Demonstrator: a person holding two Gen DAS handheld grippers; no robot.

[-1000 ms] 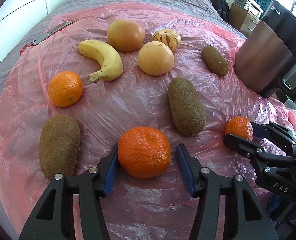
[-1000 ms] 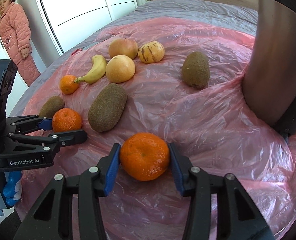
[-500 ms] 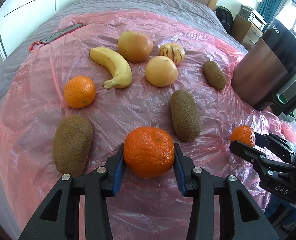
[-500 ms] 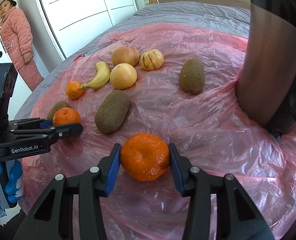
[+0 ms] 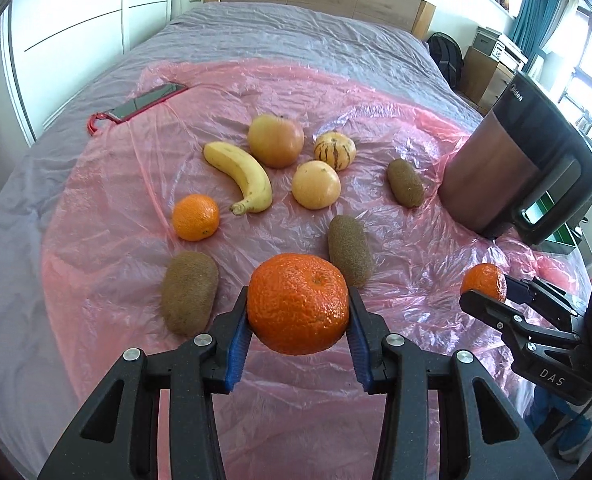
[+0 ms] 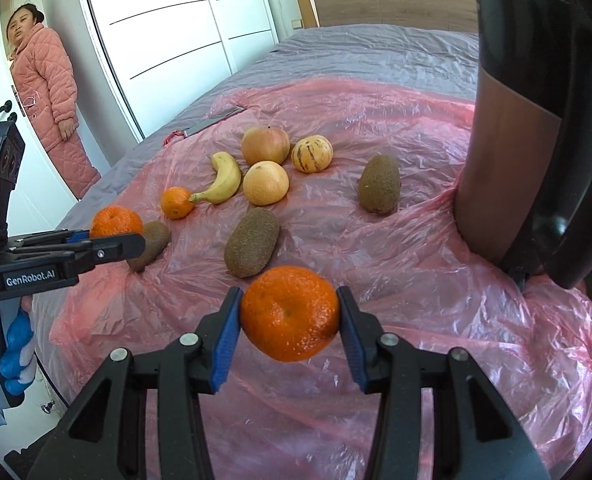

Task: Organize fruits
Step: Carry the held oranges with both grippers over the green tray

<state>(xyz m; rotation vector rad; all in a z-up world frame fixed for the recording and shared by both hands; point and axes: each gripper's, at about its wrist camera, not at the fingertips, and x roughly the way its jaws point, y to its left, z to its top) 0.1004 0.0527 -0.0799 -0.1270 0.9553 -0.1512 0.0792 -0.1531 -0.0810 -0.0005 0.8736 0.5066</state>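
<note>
My left gripper (image 5: 297,312) is shut on a large tangerine (image 5: 299,303), lifted clear of the pink plastic sheet (image 5: 108,200). My right gripper (image 6: 290,320) is shut on a second tangerine (image 6: 290,314), also raised off the sheet. Each gripper shows at the edge of the other's view with its fruit: the right gripper (image 5: 495,290) and the left gripper (image 6: 116,236). On the sheet lie a third tangerine (image 5: 195,217), a banana (image 5: 242,176), three kiwis (image 5: 189,291) (image 5: 350,249) (image 5: 405,182), two round yellowish fruits (image 5: 276,141) (image 5: 316,185) and a striped melon (image 5: 335,151).
A tall brown and black appliance (image 5: 519,160) stands on the bed at the right. A phone in a red case (image 5: 144,102) lies at the sheet's far left corner. A person in a pink quilted suit (image 6: 46,92) stands by the door. A gloved hand (image 6: 12,344) holds the left gripper.
The left jaws closed onto the large tangerine, the right jaws tightened on theirs, and both grippers rose with their fruit off the sheet.
</note>
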